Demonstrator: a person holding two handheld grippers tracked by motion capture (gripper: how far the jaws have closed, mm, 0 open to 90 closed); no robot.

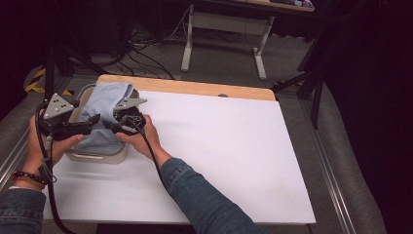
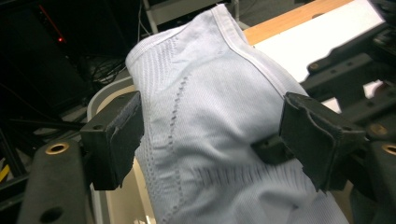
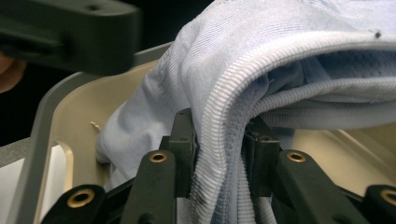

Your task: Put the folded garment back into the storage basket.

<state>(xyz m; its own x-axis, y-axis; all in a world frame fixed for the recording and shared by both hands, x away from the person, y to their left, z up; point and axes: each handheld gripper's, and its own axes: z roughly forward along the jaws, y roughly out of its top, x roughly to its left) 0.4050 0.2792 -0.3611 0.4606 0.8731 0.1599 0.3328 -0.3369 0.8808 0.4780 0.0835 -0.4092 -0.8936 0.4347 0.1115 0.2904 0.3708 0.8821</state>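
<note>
Right claw [image 3: 218, 154] w/ cloth [image 1: 104, 109], white table [image 1: 219, 146], dark rm.

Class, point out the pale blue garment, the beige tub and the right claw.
Pale blue garment [image 2: 210, 107]: left gripper view, ribbed middle panel.
Beige tub [image 1: 100, 157]: high view, near wall.
Right claw [image 3: 219, 154]: right gripper view, between its fingertips, clamped on fabric.

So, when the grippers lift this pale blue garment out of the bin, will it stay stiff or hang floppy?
Probably floppy: the garment drapes and folds over the bin. Likely light, since the right gripper lifts it by its ribbed hem alone. The knit probably grips the pads rather than slipping.
</note>
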